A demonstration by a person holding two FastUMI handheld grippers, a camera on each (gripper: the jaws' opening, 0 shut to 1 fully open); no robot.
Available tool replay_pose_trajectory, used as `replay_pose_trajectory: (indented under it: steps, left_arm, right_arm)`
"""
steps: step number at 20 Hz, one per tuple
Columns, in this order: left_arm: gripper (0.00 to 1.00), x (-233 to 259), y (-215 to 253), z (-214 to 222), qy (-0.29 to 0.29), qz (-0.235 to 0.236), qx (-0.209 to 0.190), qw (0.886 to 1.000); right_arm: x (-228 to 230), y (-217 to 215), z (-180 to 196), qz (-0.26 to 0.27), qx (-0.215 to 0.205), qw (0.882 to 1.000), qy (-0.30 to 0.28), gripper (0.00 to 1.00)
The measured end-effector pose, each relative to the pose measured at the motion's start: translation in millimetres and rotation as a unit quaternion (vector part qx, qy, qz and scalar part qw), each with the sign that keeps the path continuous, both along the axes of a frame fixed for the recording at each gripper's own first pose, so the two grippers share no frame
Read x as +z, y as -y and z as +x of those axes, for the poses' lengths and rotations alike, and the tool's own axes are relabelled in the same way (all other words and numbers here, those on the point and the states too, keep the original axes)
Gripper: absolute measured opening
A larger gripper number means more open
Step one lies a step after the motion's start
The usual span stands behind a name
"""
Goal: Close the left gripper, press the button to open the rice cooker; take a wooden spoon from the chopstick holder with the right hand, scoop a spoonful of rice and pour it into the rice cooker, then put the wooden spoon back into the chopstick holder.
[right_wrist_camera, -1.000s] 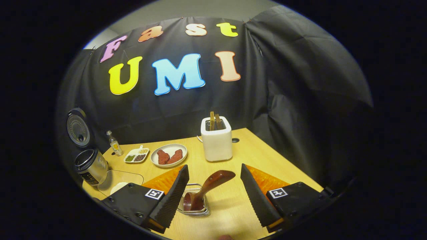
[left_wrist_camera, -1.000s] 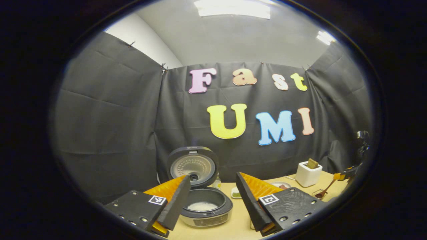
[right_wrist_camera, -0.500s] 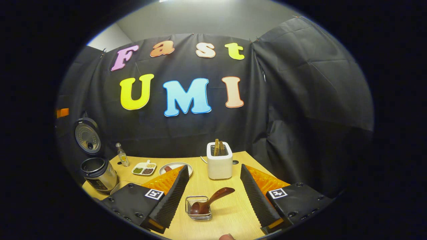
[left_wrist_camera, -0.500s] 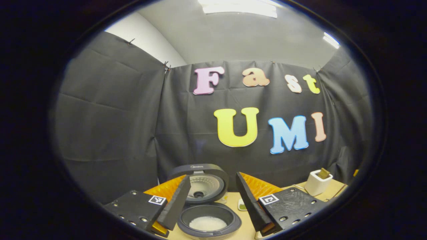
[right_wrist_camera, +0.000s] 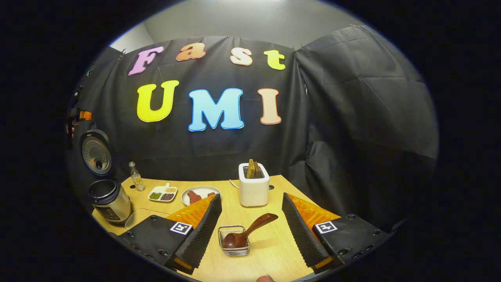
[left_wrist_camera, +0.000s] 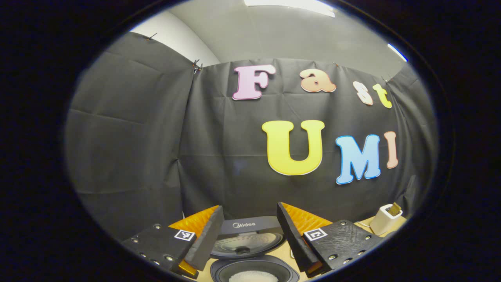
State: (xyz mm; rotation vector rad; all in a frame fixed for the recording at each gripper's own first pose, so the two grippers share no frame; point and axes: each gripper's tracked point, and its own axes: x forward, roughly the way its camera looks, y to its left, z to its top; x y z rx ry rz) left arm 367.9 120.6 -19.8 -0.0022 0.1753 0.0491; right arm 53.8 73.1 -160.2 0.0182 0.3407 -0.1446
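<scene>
In the right gripper view, the wooden spoon (right_wrist_camera: 250, 232) leans in the wire chopstick holder (right_wrist_camera: 234, 246) on the table, bowl down and handle up to the right. My right gripper (right_wrist_camera: 251, 211) is open just behind it, touching nothing. The rice cooker (right_wrist_camera: 109, 200) stands at the far left with its lid (right_wrist_camera: 96, 153) up. In the left gripper view, my left gripper (left_wrist_camera: 249, 219) is open close over the cooker's raised lid (left_wrist_camera: 250, 237). White rice lies in the pot (left_wrist_camera: 254, 273) below.
A white toaster (right_wrist_camera: 253, 188) stands at the back of the wooden table (right_wrist_camera: 270, 254). Left of it are a plate with meat (right_wrist_camera: 197, 194), a divided dish (right_wrist_camera: 162, 194) and a small bottle (right_wrist_camera: 136, 177). A clear container (right_wrist_camera: 143, 217) sits near the cooker, partly hidden.
My right gripper has drawn back from the spoon, which stays in the holder. My left gripper has moved closer over the open cooker, which now sits lower in its view.
</scene>
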Motion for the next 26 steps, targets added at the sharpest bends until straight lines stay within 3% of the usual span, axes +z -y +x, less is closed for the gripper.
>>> replay_pose_trajectory:
  steps: [4, 6, 12, 26]
  left_arm:
    - [0.87, -41.5, -17.2, 41.6, -0.039, 0.003, 0.017, 0.999]
    - [0.87, -64.8, -23.5, 43.7, -0.066, 0.000, 0.026, 0.997]
    - [0.88, -59.7, -16.5, 29.5, -0.051, 0.005, 0.024, 0.998]
    - [0.88, -126.2, 37.1, -125.9, -0.110, -0.004, 0.008, 0.994]
  right_arm:
    - [-3.9, -10.7, -1.3, -0.007, 0.000, 1.000, -0.011, 0.98]
    - [0.5, -15.5, 0.6, -0.010, 0.005, 1.000, -0.007, 0.98]
    - [10.4, -34.0, 9.0, -0.012, 0.041, 0.999, 0.005, 0.98]
    - [19.5, -22.8, -0.5, -0.004, 0.106, 0.994, 0.013, 0.98]
